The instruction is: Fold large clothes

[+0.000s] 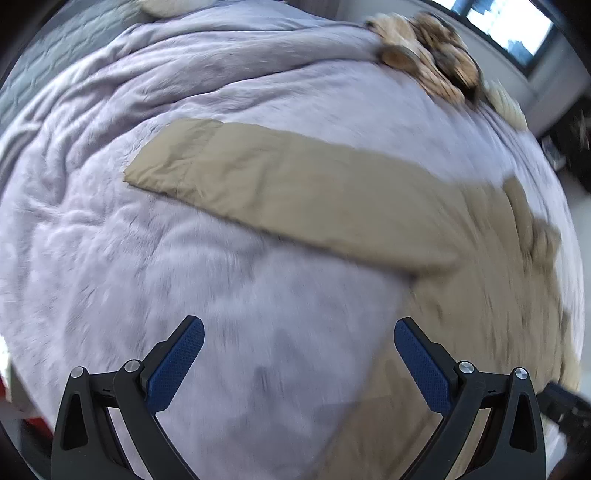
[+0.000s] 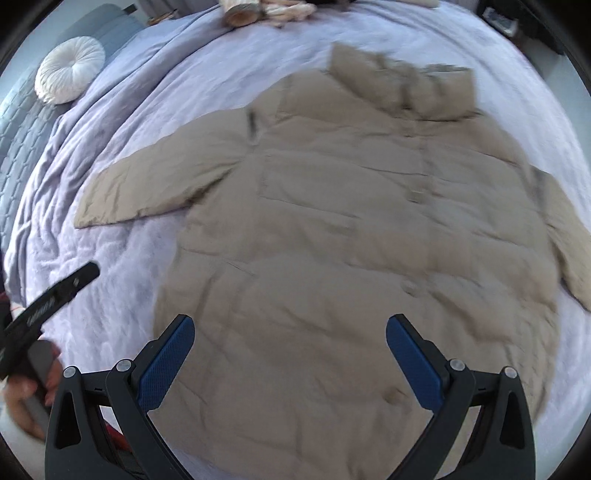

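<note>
Across the bed's pale lilac plush blanket lies a beige padded coat, spread flat with its collar toward the far edge and its hem nearest the right wrist camera. One sleeve stretches straight out to the coat's left over bare blanket, with wide open room around it; the other sleeve angles off toward the right edge of the bed. A round white pleated cushion sits against the grey quilted headboard, and a heap of tan knitted fabric rests at the far edge near a window.

The left tool hovers over bare blanket just beside the coat's side, its blue-padded fingers spread wide and holding nothing. The right tool hangs above the coat's lower part, likewise spread wide and empty. A hand grips the left tool's handle at the right view's lower left. Both views are blurred.
</note>
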The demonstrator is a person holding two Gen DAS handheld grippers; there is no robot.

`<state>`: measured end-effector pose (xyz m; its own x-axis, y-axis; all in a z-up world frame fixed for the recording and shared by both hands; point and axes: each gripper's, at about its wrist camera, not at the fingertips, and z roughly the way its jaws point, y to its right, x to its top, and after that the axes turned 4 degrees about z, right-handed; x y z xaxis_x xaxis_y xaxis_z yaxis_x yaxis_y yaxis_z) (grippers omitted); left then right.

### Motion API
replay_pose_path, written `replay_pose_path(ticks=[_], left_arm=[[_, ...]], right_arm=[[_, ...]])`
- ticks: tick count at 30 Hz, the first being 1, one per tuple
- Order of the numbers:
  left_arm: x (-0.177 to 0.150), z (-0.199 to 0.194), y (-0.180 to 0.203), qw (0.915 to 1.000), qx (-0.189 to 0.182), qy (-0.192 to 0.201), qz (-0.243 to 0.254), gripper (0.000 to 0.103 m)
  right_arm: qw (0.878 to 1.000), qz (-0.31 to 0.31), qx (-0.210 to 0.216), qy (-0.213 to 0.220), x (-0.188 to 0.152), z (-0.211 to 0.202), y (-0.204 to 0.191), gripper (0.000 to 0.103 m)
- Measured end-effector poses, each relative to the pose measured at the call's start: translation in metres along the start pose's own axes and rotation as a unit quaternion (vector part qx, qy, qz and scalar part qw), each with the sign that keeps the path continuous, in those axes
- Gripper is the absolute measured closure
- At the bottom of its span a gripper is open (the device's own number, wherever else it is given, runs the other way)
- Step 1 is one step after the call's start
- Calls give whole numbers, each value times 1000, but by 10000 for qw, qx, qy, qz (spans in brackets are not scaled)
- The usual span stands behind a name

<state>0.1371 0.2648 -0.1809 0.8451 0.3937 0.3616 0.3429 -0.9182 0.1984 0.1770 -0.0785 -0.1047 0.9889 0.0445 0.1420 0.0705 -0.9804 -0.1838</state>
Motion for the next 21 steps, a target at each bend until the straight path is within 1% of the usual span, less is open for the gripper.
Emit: replay_pose_path(ticks=[2, 4, 8, 12, 13, 15, 16, 17, 18, 19, 20, 21], left_arm=[[12, 15, -17, 9996, -116, 84, -237, 0], [20, 27, -31, 9984, -236, 116, -498, 0], [36, 50, -58, 9934, -483, 175, -1021, 0], [53, 68, -77, 9907, -416, 293, -1263, 0], [58, 75, -83, 9897, -427, 295, -1332, 0], [64, 88, -93, 9881, -423, 256, -1457, 0], [67, 93, -97, 9873, -426, 247, -1512, 0], [70, 97, -100, 9863, -445, 247, -1571, 0], [73, 102, -104, 9850, -449, 266, -1646, 0], [75, 105, -107, 9841, -442, 291, -1696, 0], [77, 108, -109, 9831, -417, 331, -1750, 0], [77, 109, -111, 9827, -392, 357, -1777, 0]], right_arm=[[9998, -57, 195, 28, 14, 16, -9, 0], [9997, -150, 192, 86, 30, 32, -20, 0], [9995, -242, 207, 48, 60, 57, -38, 0], [9985, -203, 348, 363, 86, 75, -48, 0], [9981, -128, 410, 452, 92, 79, -49, 2], [9970, 28, 525, 560, 102, 86, -49, 13], [9964, 123, 618, 559, 108, 91, -47, 34], [9959, 224, 708, 516, 112, 97, -45, 60], [9954, 308, 763, 492, 115, 101, -43, 71], [9948, 393, 795, 495, 119, 106, -41, 85], [9938, 453, 874, 522, 123, 112, -39, 89], [9931, 459, 935, 535, 125, 116, -40, 90]])
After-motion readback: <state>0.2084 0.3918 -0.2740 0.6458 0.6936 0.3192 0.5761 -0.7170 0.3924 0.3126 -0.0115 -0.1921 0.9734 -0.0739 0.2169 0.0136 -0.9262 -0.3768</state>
